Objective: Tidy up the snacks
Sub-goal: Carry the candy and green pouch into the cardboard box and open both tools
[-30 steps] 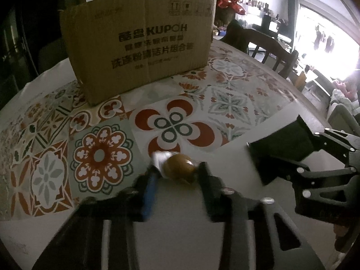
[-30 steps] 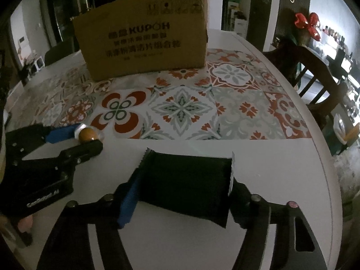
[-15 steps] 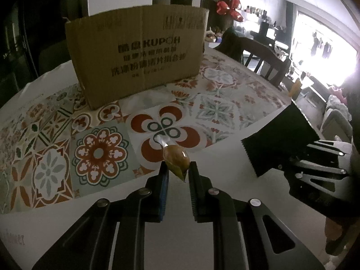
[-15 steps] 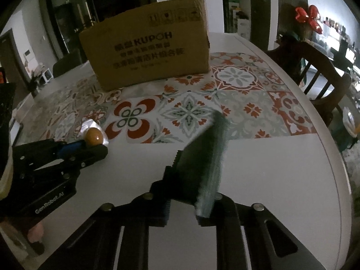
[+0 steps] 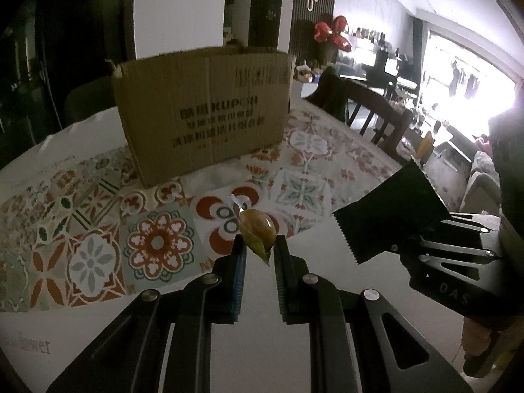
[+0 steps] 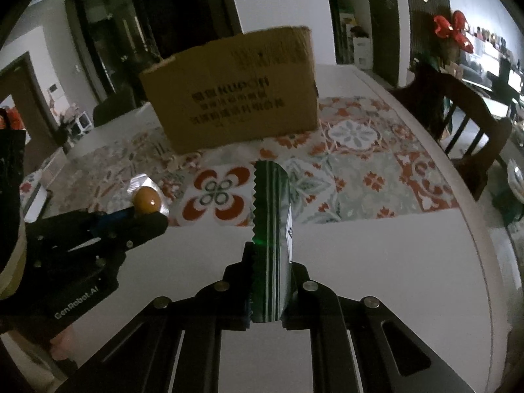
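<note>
My left gripper (image 5: 258,252) is shut on a wrapped brown egg snack (image 5: 257,231) and holds it above the table; the egg snack also shows in the right wrist view (image 6: 147,199). My right gripper (image 6: 270,262) is shut on a dark green striped snack packet (image 6: 271,229) with a saw-tooth edge, held on edge above the table. The packet shows in the left wrist view (image 5: 389,216) at the right. A brown cardboard box (image 5: 203,111) with black print stands upright at the far side of the table, also seen in the right wrist view (image 6: 235,91).
The round table (image 6: 376,255) is white with a patterned tile mat (image 5: 98,229) in the middle. Dark wooden chairs (image 6: 458,111) stand at the right edge. A red bow decoration (image 6: 452,29) is behind them.
Both grippers closed on their snacks and lifted them off the table. The right gripper turned the packet from flat to on edge. The box now sits lower in both views.
</note>
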A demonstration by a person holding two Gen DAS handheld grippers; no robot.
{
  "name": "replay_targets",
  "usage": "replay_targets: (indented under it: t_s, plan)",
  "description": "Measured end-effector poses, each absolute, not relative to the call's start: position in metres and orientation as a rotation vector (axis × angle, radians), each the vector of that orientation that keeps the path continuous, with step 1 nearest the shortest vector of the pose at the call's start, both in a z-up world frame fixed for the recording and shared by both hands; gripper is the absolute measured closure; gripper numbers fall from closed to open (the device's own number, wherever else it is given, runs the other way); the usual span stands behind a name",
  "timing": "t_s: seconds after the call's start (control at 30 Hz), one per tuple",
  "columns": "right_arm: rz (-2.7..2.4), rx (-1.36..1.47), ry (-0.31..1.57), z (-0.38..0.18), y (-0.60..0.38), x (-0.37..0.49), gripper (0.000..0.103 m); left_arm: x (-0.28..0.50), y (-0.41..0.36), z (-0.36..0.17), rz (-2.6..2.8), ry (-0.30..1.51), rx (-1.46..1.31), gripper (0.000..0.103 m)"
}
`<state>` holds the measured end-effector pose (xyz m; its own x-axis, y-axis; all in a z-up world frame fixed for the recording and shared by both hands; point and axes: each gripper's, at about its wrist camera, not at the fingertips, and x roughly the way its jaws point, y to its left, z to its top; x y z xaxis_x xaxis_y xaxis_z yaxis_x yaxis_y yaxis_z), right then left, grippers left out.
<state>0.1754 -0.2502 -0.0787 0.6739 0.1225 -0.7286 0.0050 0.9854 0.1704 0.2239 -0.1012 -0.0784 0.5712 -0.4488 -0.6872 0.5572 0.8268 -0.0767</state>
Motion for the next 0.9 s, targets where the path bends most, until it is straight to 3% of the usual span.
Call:
replay_targets:
  t_s: [0.9]
  plan:
    - [0.144,0.138,0.588,0.013,-0.248,0.248,0.09,0.287,-0.096,0.015,-0.49,0.533,0.138,0.085]
